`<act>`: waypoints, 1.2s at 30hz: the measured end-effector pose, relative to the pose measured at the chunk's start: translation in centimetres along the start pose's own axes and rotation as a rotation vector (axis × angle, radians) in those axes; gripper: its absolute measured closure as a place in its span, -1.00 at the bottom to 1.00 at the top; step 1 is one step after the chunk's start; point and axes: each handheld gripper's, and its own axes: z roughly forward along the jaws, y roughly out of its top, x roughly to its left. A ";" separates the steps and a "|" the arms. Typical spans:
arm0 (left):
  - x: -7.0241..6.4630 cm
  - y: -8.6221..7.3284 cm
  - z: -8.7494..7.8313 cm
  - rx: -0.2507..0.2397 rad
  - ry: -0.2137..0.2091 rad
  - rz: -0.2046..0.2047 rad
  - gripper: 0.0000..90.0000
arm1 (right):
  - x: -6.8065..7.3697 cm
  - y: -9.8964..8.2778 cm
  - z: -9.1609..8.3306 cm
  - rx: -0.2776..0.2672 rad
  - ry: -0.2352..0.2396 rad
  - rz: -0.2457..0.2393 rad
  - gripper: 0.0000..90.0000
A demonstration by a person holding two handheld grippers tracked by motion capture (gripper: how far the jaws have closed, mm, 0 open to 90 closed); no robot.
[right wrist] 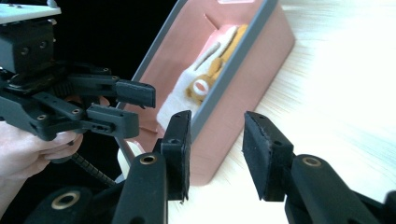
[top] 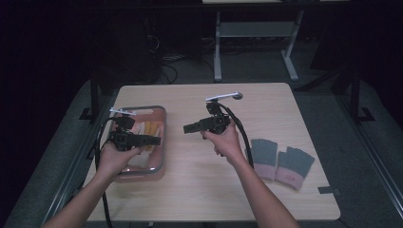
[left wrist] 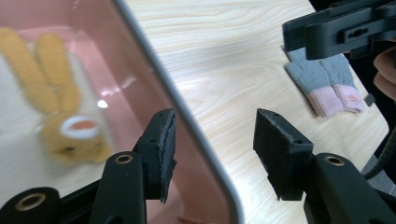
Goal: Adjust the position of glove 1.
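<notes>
I take the pink bin [top: 160, 142] as my landmark. My left gripper [top: 151, 140] hangs over it, jaws spread with nothing between them; in the left gripper view they straddle the bin's grey rim. My right gripper [top: 189, 128] sits just beside the bin over bare table, pointing toward it, jaws likewise apart and empty.

Inside the bin lie yellow and white gloves [top: 150, 129] with a rabbit face [left wrist: 70, 133]; my left hand [top: 113, 159] covers part of them in the high view, and the left gripper view blurs them and cuts them off at its edge. How many gloves lie there I cannot tell. Well apart from the bin, past my right hand [top: 227, 142], a pair of grey gloves with pink cuffs [top: 281, 162] lies flat.

The table [top: 190, 190] is pale wood grain. Behind it the room is dark: a grey floor, the legs of another table [top: 217, 47], some cables.
</notes>
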 end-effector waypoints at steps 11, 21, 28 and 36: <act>-2.3 0.7 1.8 0.002 -0.049 0.039 0.02 | -1.2 -1.0 -2.2 -0.022 -0.017 0.011 0.34; -4.2 1.1 4.0 0.022 -0.105 0.070 0.00 | -2.7 -2.4 -4.7 -0.033 -0.030 0.049 0.29; -5.7 1.5 5.6 0.022 -0.138 0.083 -0.04 | -4.0 -3.3 -6.5 -0.061 -0.041 0.063 0.28; -7.5 1.9 7.5 0.036 -0.154 0.120 -0.11 | -5.4 -4.7 -8.7 -0.079 -0.066 0.087 0.26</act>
